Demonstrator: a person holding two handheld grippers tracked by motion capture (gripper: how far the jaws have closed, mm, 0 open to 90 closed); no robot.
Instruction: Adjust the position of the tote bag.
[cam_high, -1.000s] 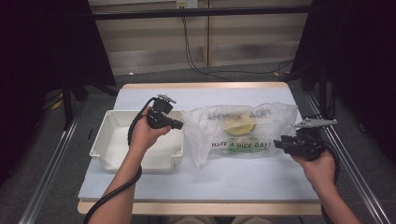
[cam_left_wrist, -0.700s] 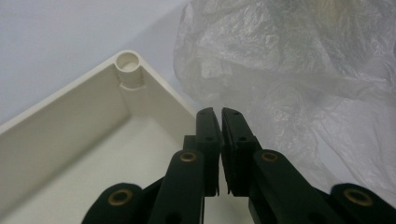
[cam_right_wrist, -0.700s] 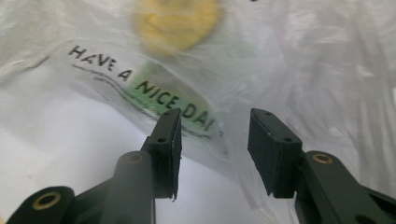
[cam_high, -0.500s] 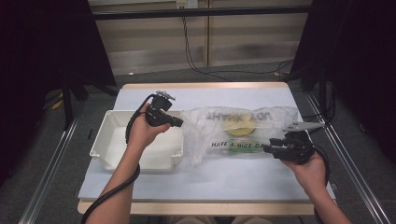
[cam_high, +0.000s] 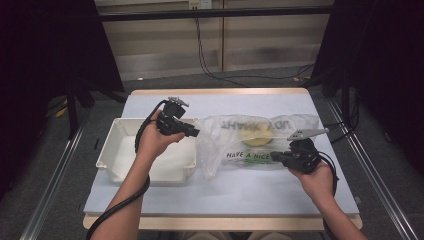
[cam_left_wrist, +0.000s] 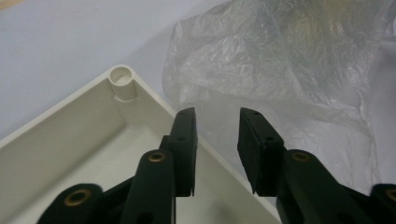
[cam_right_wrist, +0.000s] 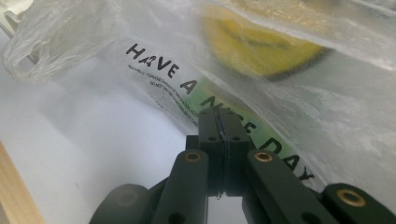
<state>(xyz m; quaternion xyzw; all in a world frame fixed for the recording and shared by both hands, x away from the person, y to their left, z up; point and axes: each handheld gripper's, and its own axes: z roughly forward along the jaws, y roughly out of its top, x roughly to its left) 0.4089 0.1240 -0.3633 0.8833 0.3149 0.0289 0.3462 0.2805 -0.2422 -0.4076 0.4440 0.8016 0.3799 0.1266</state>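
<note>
The right tool (cam_high: 279, 157) has moved in from the right edge of the table (cam_high: 250, 187) over the last second and now sits clenched on the near edge of the plastic bag (cam_high: 235, 142); in the right gripper view its jaws are pressed together on the film at the printed lettering. The left tool (cam_high: 194, 132) has hardly shifted: it hovers released, jaws apart, over the far right corner of the white tray (cam_high: 117, 150), just beside the bag's crumpled left end. With one edge pinned, the bag looks ready to be opened or lifted. A yellow object (cam_high: 257, 138) lies inside the bag, toward its far side. The tray touches the bag on the left; the near strip of table is bare, with room to pull toward the person.
</note>
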